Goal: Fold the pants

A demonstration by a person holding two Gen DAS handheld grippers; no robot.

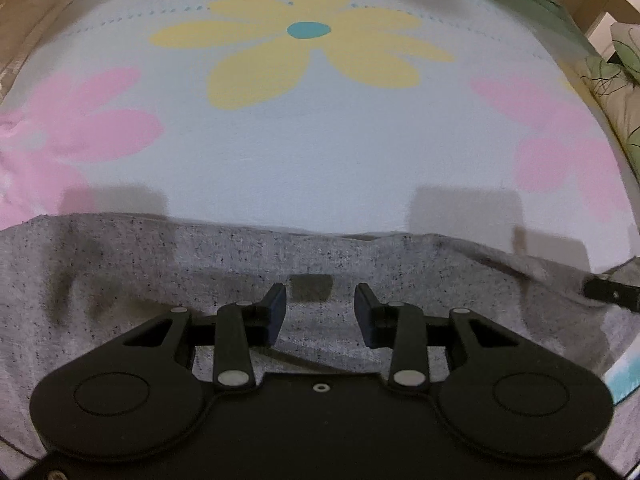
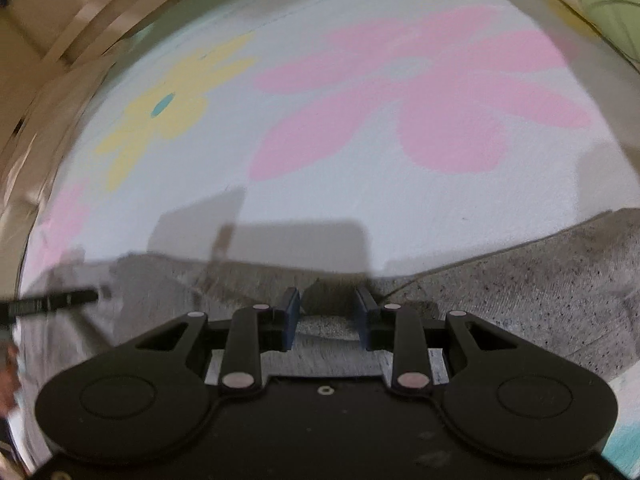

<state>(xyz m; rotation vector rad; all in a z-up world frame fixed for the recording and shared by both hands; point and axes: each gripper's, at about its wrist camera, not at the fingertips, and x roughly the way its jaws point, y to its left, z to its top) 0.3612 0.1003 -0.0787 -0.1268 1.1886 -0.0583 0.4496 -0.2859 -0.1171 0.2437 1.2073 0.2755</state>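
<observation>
Both tongs sat right up front over the grey speckled pants (image 1: 280, 248). Left tongs (image 1: 320, 308) had their jaws parted with nothing between them, just hovering above the fabric near its far edge. Right tongs (image 2: 328, 312) were also apart, gap a bit narrower, with a small peak of cloth showing between the pads; whether they were touching it I couldn't tell, that view was blurry. Pants were spread across the near part of the bed's flowered sheet (image 1: 320, 140). My guess: both were lined up along that edge to pinch it together for a fold.
</observation>
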